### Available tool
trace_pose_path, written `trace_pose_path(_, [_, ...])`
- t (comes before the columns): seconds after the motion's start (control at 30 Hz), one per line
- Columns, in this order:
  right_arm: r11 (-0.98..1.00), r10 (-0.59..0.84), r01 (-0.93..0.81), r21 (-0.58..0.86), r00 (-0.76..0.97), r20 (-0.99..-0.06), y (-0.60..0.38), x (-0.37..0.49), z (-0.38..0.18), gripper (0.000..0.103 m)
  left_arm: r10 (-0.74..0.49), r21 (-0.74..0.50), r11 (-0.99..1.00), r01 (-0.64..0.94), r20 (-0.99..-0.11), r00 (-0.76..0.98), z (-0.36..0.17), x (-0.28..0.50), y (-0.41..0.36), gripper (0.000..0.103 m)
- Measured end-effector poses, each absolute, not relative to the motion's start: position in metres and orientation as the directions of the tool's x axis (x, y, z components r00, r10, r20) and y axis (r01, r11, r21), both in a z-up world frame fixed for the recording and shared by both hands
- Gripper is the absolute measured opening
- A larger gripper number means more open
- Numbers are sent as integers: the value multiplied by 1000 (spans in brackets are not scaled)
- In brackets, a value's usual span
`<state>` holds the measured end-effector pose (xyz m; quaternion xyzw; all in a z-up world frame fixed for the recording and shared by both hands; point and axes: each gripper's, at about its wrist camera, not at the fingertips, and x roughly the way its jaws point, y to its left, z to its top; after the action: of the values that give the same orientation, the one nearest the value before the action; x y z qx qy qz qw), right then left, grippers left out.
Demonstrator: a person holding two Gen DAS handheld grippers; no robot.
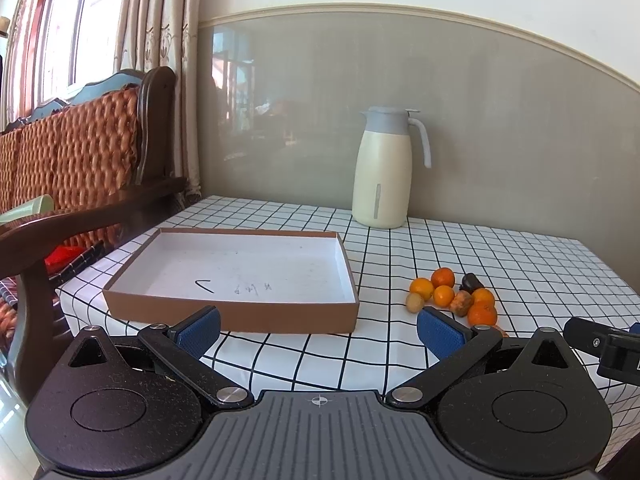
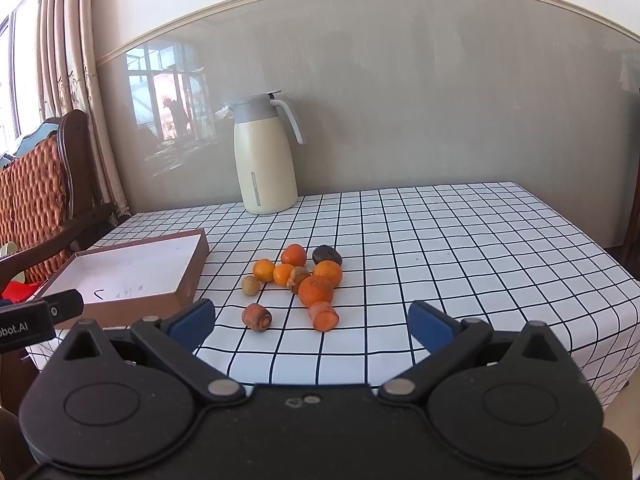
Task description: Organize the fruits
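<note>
Fruit (image 2: 298,280): heaped mid-table, just right of the box (image 2: 120,268), toward the near edge.
Right claw (image 2: 310,322): spread wide, empty, heap straight ahead; nearer arm.
Left claw (image 1: 318,326): spread wide, empty, facing the box; fruit off right.

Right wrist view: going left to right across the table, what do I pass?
Cardboard box → small brownish fruit → cluster of oranges with the dark fruit at its far right edge → bare checked tablecloth. The thermos jug stands further back, above the gap between box and oranges.
</note>
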<state>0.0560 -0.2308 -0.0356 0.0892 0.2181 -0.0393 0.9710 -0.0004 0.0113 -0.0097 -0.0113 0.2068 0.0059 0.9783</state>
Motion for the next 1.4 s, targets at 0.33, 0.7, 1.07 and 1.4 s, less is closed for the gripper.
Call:
trace_pose_path(0.33, [981, -37, 113, 155, 904, -426, -231, 56, -35, 97, 6, -23, 1000, -17, -401, 916, -9, -1, 11, 103])
trace_pose_path(0.7, [983, -36, 109, 151, 905, -424, -229, 56, -35, 97, 6, -26, 1000, -18, -400, 917, -10, -2, 12, 103])
trace_pose_path(1.07, [984, -31, 103, 147, 906, -422, -227, 56, -35, 97, 2, -27, 1000, -14, -400, 916, -8, 0, 11, 103])
trace_pose_path(1.4, [984, -29, 100, 147, 907, -420, -226, 56, -33, 97, 0, -27, 1000, -11, -400, 917, -8, 1, 10, 103])
